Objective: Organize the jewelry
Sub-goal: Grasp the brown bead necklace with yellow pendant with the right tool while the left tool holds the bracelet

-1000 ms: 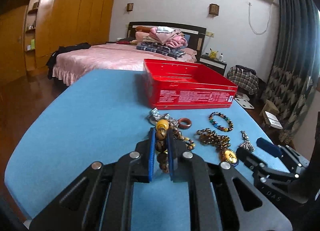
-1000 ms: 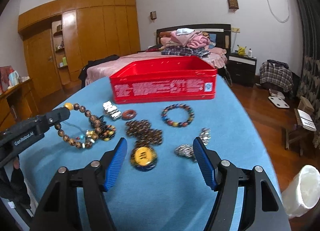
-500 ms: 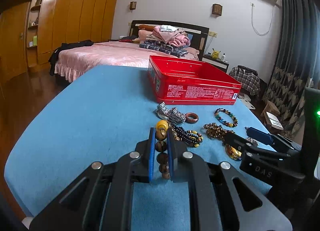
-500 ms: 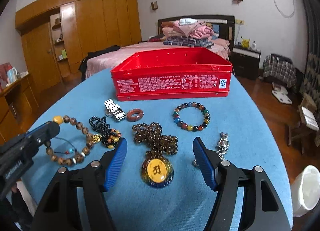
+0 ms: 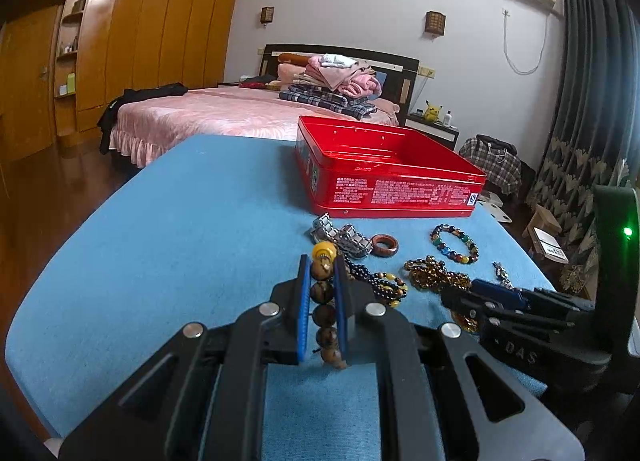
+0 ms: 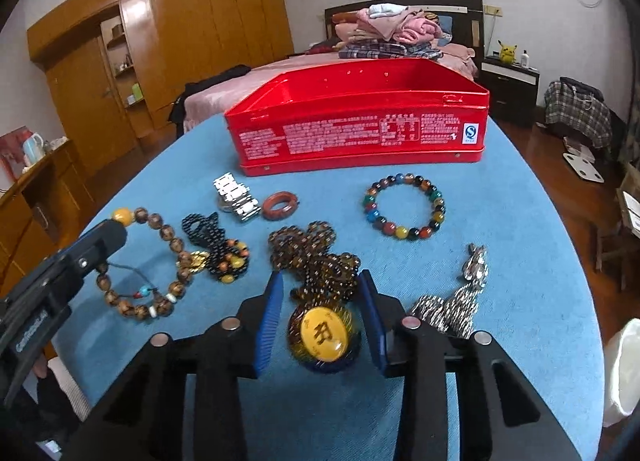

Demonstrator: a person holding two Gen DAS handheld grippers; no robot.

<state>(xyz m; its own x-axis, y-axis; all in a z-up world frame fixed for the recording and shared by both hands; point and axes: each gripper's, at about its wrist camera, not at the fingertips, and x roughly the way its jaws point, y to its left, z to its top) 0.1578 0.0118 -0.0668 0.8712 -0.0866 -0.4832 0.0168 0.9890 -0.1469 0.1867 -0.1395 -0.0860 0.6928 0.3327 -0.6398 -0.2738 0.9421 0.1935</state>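
Jewelry spread on blue table [image 6: 520,201] in front of red tin [image 6: 360,129], none in the tin that I can see.

Left gripper [image 5: 322,301]: clamped on wood bead bracelet [image 6: 160,261], pads pinching the strand edge-on near the yellow bead [image 5: 324,251]. In the right view most of the loop lies on the cloth. Pinching one side of the loop makes sense: it should hang free on the lift and drop into the tin cleanly.

Right gripper [image 6: 320,313]: jaws apart, straddling yellow pendant [image 6: 323,335] and the tail of its brown bead necklace [image 6: 316,257]. Pads look just clear of the pendant on both sides, not gripping. Looks staged for a close on the pendant, the heaviest bit, so the beads trail behind.

Untouched, between grippers and tin:
- metal watch band [image 6: 236,197], touching red ring [image 6: 280,203]
- black bead string [image 6: 216,245] with amber beads, just beside the wood bracelet
- multicolour bracelet [image 6: 404,207], lying alone
- silver charm chain [image 6: 460,297], right of the right gripper

Risk: black string lies close to the wood bracelet, may snag on the lift.

Surface: blue cloth, slightly napped, rounded table edge. Beads shouldn't roll.

Room: bedroom. Pink bed [image 5: 224,113] with folded clothes behind the tin, wood wardrobe [image 5: 132,49] on left, dark curtain [image 5: 592,81] on right, wood floor.
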